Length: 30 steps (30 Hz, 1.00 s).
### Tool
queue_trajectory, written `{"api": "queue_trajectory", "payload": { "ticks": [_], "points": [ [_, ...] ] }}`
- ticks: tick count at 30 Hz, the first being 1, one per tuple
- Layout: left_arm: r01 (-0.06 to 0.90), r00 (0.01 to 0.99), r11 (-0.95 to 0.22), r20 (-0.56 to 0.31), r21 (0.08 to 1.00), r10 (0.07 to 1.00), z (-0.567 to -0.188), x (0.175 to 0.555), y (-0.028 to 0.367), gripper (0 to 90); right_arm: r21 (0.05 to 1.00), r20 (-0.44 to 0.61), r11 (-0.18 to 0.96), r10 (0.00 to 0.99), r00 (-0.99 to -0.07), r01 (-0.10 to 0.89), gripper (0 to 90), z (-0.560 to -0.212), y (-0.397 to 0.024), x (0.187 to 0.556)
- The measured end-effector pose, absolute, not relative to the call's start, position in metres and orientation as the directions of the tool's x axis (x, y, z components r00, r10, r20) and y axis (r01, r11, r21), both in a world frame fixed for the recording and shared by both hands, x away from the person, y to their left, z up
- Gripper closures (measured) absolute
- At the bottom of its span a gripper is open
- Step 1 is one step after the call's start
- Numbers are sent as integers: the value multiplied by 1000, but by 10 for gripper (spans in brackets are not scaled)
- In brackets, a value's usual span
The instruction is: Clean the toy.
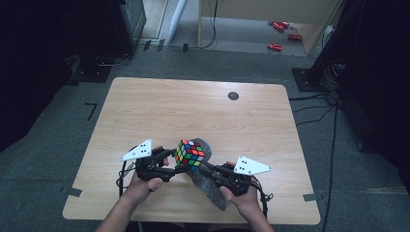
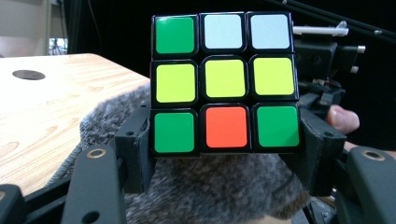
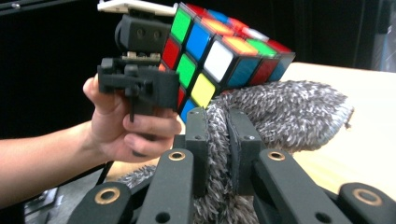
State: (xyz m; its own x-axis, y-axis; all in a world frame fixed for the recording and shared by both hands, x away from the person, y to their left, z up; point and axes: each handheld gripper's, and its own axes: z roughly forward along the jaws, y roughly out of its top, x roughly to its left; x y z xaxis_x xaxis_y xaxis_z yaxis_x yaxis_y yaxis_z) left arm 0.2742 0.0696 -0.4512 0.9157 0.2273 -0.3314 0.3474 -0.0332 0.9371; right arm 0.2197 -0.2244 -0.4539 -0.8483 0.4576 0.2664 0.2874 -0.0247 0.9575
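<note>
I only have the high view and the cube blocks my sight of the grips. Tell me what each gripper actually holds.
Observer: The left gripper is shut on the puzzle cube, its fingers pressing the bottom row from both sides.
Operator: Give me the right one.
Observer: The right gripper is shut on the grey fuzzy cloth, pinching a fold of it.
Operator: Say whether cloth and cube touch.
Observer: In the right gripper view, the cloth lies right up against the cube's underside.
Operator: Read me the face toward the left gripper's camera.
Observer: Top row green, white, white; middle row all yellow; bottom row green, orange, green.
</note>
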Motion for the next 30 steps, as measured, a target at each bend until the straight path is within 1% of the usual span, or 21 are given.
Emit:
{"api": "queue_trajectory", "payload": {
  "ticks": [3,5,7,11,13,15,19,22,25,28,30],
  "points": [
    [345,920,-53,-326,937,216,-452,274,68,349,961,266,-62,477,-838,270,815,-449,-230,219],
    [344,920,-58,-324,937,222,-452,273,67,349,962,261,-67,488,-833,263,814,-449,-232,220],
    [347,918,-59,-326,936,226,-452,274,67,349,962,259,-55,487,-834,267,813,-451,-231,220],
    [354,916,-42,-338,934,217,-451,276,71,348,961,233,30,446,-864,275,811,-457,-221,220],
    [358,915,-44,-340,933,218,-451,276,72,348,964,219,43,442,-870,264,811,-456,-219,218],
    [360,913,-46,-342,932,223,-452,277,71,348,968,210,35,443,-872,250,811,-453,-221,217],
    [362,911,-65,-338,930,235,-454,277,70,348,971,224,-25,454,-862,239,810,-446,-231,218],
    [368,905,-68,-340,927,257,-454,277,69,348,969,221,2,439,-871,247,809,-449,-228,218],
    [370,897,-63,-338,927,284,-454,279,71,348,968,196,65,404,-893,242,804,-453,-221,218],
    [367,892,-65,-331,928,308,-454,280,74,348,966,197,64,434,-879,249,803,-454,-224,219],
    [369,889,-66,-331,927,316,-454,280,75,348,963,176,90,511,-842,256,806,-455,-230,224]
  ]
}}
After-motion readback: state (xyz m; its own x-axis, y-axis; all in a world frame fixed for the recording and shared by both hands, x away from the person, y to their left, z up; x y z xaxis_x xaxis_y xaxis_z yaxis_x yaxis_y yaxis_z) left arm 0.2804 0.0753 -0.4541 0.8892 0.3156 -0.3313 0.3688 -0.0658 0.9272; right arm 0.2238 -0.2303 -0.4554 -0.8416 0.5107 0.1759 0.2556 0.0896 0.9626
